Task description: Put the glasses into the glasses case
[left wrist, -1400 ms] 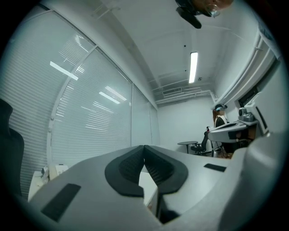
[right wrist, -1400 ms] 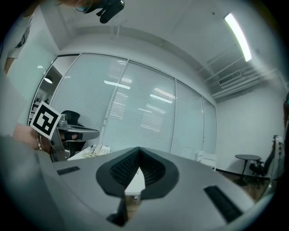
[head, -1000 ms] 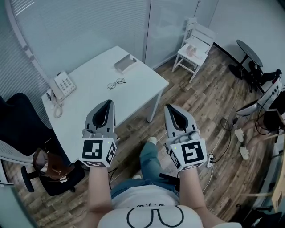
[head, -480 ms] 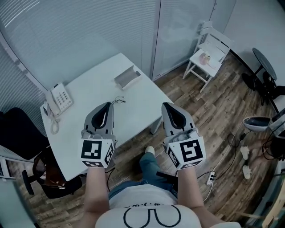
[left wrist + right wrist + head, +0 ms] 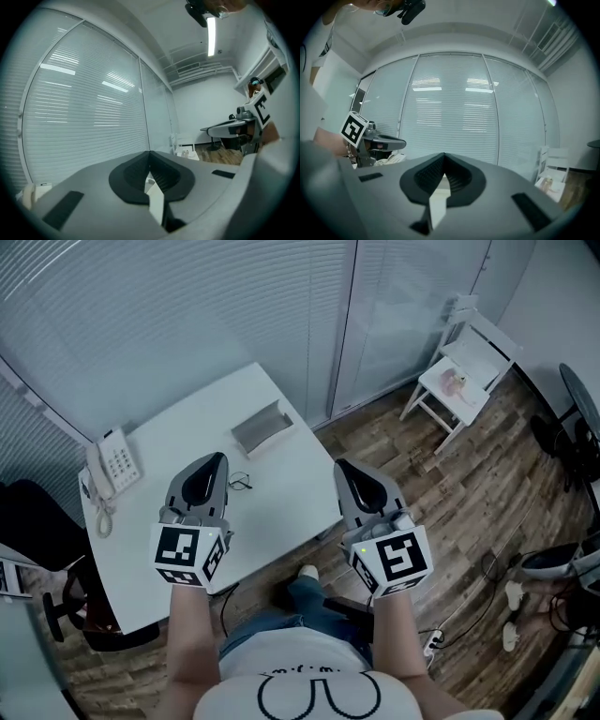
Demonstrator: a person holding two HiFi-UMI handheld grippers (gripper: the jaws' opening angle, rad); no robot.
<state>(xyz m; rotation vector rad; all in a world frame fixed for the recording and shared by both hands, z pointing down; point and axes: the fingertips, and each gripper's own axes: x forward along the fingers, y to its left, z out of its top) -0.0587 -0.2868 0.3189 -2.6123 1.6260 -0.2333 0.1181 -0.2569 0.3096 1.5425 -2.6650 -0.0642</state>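
Thin dark-framed glasses lie on the white table, partly hidden behind my left gripper's tip. The grey glasses case lies open farther back on the table, near the blinds. My left gripper hangs over the table just left of the glasses, jaws shut and empty. My right gripper is held past the table's right edge, above the floor, and its jaws also meet with nothing in them. Both gripper views look level at the blinds; the left gripper and right gripper show closed tips.
A white desk phone sits at the table's left end. A black office chair stands at the table's near left. A small white chair stands on the wooden floor at the right. Window blinds run behind the table.
Both grippers have come closer to the table. The left one now overlaps the table beside the glasses. Their jaws look the same.
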